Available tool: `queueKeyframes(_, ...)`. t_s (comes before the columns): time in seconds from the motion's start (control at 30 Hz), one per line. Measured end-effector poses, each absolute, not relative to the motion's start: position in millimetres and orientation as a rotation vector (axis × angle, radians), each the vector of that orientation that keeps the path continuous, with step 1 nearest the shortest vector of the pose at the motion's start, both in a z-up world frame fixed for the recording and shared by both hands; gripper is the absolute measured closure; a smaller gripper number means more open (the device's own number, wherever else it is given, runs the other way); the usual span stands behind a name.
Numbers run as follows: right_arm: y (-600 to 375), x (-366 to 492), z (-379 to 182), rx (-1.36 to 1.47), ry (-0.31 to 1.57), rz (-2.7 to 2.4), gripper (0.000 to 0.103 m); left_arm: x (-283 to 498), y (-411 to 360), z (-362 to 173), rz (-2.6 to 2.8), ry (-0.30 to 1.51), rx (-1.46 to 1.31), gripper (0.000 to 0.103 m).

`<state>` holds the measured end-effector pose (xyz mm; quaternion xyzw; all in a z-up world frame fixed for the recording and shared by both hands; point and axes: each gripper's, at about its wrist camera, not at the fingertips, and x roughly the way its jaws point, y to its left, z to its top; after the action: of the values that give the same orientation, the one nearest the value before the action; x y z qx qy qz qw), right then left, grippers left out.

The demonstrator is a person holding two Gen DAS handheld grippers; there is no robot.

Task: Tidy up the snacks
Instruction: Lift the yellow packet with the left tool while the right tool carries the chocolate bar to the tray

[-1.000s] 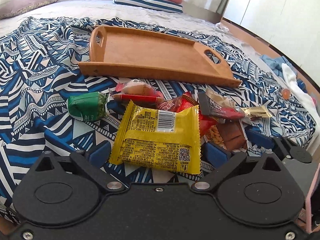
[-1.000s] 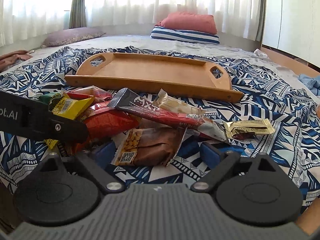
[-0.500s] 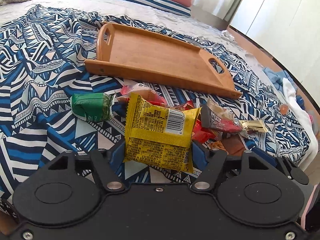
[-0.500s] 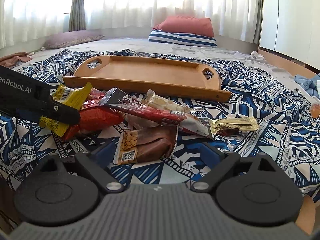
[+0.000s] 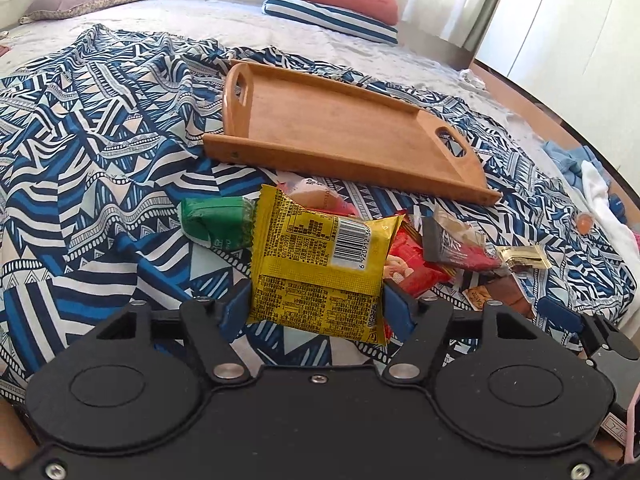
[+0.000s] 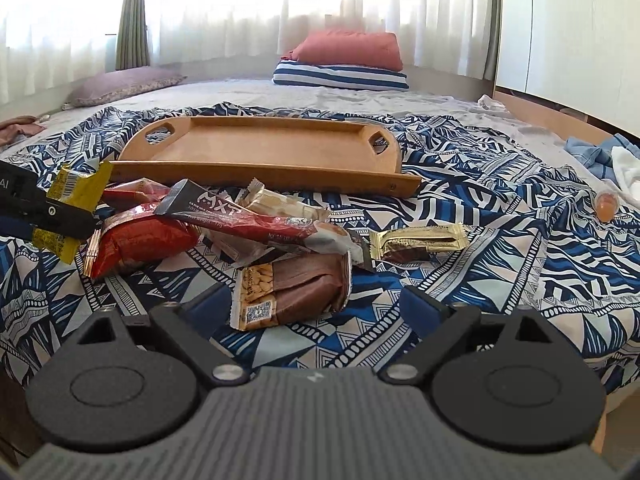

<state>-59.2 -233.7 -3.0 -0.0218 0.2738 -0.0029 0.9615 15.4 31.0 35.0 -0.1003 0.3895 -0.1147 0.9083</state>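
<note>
My left gripper (image 5: 316, 308) is shut on a yellow snack packet (image 5: 320, 264), lifted clear of the cloth; in the right wrist view that yellow packet (image 6: 76, 188) shows at the far left, pinched in the left gripper's fingers (image 6: 52, 212). Behind it lie a green packet (image 5: 214, 220), a red packet (image 6: 140, 240), a dark MXT bar (image 6: 256, 220) and a gold-wrapped piece (image 6: 416, 242). An empty wooden tray (image 5: 340, 128) (image 6: 260, 148) sits beyond the pile. My right gripper (image 6: 316, 308) is open around a brown peanut packet (image 6: 292, 292) lying on the cloth.
A blue-and-white patterned cloth (image 5: 100, 152) covers the bed. Pillows (image 6: 344, 60) lie at the far end. At the right edge are blue and white clothes (image 6: 612, 156) and a small orange cup (image 6: 606, 204). A wooden bed rim (image 5: 532, 96) runs along the right.
The left gripper closed on the yellow packet and raised it off the pile. The right gripper eased slightly toward the brown packet, still open.
</note>
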Motion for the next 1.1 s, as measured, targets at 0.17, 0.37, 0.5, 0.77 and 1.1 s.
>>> queueKeyframes(0.17, -229.1, -54.0, -2.2, -0.069, 0.545, -0.004, 0.006, 15.2, 36.7, 33.5, -0.211, 0.806, -0.219, 0.036)
queueKeyframes(0.37, -228.4, -46.7, -8.1, -0.031, 0.587, -0.007, 0.008, 16.6, 42.3, 30.4, -0.182, 0.815, -0.230, 0.036)
queueKeyframes(0.5, -228.2, -51.9, -5.8, -0.023, 0.574, -0.004, 0.026, 16.5, 44.1, 29.5, -0.171, 0.817, -0.232, 0.037)
queueKeyframes(0.77, -237.3, -57.9, 5.3, 0.039, 0.565, -0.020, 0.047, 18.2, 46.1, 33.1, -0.153, 0.810, -0.238, 0.038)
queueKeyframes(1.1, -237.7, -65.5, 18.6, 0.008, 0.529, -0.050, 0.050, 22.5, 42.2, 43.9, -0.160, 0.786, -0.221, 0.040)
